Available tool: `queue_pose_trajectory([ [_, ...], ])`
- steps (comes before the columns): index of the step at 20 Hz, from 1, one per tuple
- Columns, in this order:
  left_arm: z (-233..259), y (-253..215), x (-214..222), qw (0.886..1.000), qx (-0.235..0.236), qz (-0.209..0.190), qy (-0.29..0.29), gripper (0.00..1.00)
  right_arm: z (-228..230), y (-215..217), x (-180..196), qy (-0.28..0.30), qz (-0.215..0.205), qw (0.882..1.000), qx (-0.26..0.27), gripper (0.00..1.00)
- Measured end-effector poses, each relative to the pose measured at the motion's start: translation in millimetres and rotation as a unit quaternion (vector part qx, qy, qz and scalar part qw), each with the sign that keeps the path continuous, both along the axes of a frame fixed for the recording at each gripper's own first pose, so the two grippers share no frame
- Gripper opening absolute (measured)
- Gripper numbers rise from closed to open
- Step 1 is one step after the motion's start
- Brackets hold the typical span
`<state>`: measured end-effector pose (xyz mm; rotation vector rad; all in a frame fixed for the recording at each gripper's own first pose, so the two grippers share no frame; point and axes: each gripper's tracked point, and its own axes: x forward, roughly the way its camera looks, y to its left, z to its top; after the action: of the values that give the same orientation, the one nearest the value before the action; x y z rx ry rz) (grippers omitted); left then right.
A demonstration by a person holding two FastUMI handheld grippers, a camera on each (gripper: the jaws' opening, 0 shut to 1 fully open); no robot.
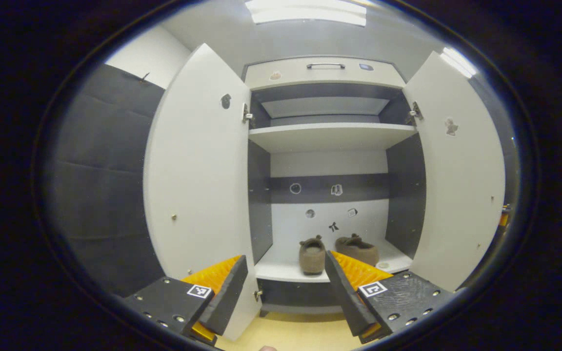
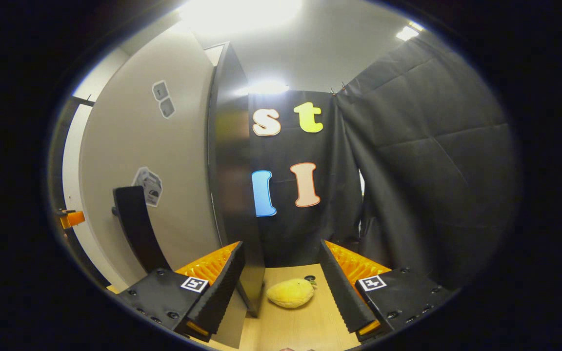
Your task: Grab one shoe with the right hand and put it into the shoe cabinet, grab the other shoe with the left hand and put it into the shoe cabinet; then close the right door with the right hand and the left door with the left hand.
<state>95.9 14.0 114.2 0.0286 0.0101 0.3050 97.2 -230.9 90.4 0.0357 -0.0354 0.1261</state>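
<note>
A yellow plush toy (image 2: pixel 291 293) lies on the wooden floor (image 2: pixel 305 326) (alone).

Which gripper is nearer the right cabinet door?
Right. The right gripper sits at the right door's outer edge, jaws open. The left gripper faces the cabinet's middle, back from that door.

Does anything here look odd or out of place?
Mostly tidy: both shoes sit on the cabinet's bottom shelf, though angled differently rather than lined up. Both doors hang open. The odd thing is a yellow plush toy lying on the floor beside the right door's edge.
</note>
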Motion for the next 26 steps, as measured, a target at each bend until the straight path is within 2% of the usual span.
queue_pose_trajectory([
  [2,-12,8,-21,0.999,-0.032,0.006,0.002,1.0,10,11,-7,0.001,0.001,1.0,-0.005,0.96],
  [4,-15,21,-23,0.998,-0.056,0.001,0.001,1.0,16,23,-15,0.002,0.002,1.0,-0.011,0.96],
  [6,-15,33,-26,0.998,-0.055,-0.001,0.006,1.0,19,28,-20,-0.006,-0.013,1.0,-0.023,0.94],
  [7,-15,38,-27,0.999,-0.054,-0.002,0.009,1.0,22,29,-23,-0.018,-0.014,0.999,-0.033,0.89],
  [8,-20,44,-29,0.998,-0.055,-0.007,0.011,0.93,26,34,-25,-0.029,-0.012,0.999,-0.039,0.88],
  [11,-29,51,-30,0.997,-0.066,-0.028,0.017,0.93,18,42,-30,-0.022,-0.012,0.999,-0.024,0.84],
  [12,-31,52,-30,0.997,-0.069,-0.034,0.017,0.93,16,47,-32,-0.017,-0.014,1.0,-0.014,0.91],
  [14,-32,54,-31,0.997,-0.07,-0.043,0.014,0.93,13,61,-33,-0.015,-0.012,1.0,0.0,0.91],
  [21,-34,76,-53,0.996,-0.071,-0.057,0.008,0.93,13,117,-40,-0.037,-0.002,0.999,-0.011,0.91],
  [26,-32,90,-69,0.994,-0.074,-0.083,0.007,0.93,11,164,-32,-0.053,0.012,0.998,-0.008,0.91],
])
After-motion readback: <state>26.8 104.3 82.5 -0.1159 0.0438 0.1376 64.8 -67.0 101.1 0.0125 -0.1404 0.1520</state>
